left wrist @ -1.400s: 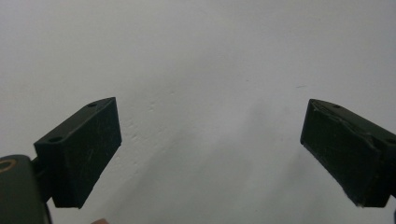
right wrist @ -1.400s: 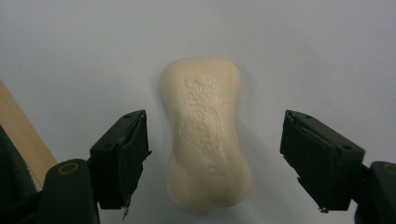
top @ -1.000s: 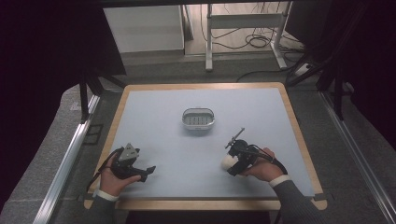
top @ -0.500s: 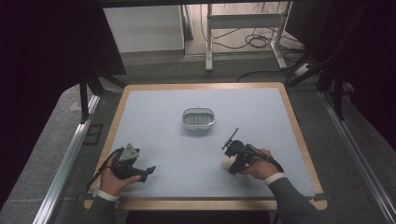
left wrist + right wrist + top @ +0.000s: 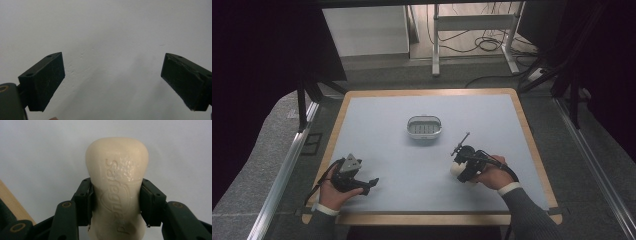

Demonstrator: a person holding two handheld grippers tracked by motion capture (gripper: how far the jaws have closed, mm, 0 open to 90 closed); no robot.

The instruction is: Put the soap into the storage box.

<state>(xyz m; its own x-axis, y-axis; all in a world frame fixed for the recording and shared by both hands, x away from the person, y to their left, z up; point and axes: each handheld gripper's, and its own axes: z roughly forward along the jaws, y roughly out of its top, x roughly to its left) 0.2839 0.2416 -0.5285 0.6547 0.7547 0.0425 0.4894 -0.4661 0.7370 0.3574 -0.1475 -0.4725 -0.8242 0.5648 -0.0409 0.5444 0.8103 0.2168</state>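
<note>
We find the bar of soap (image 5: pixel 117 187) pinched between the two pads of the right gripper (image 5: pixel 116 202), which press on its flanks about halfway along its length. In the right gripper view the bar is cream-coloured, with raised lettering running along its face; the near end of that lettering is cut off by the bottom edge, so we cannot read the word in full. The bar's rounded far end stands clear beyond the pads. The jaws have just closed, and they now hold the bar.

In the high view the soap (image 5: pixel 456 169) shows as a small pale lump at the front of the right gripper (image 5: pixel 459 168), over the right front part of the table (image 5: pixel 382 115). From there we cannot tell whether the bar rests on the surface or hangs just above it; the hand and the gripper body cover most of it.

Behind and to the left of the soap, well apart from it, a small oval dish (image 5: pixel 424 127) stands near the middle of the table. Its inside shows a ribbed or slotted floor, too small to make out further.

The left gripper (image 5: pixel 112 77) has its pads spread wide with nothing between them, facing bare pale surface. In the high view the left gripper (image 5: pixel 373 182) sits at the front left of the table, its hand partly cut off by the wooden edge (image 5: pixel 412 219).
</note>
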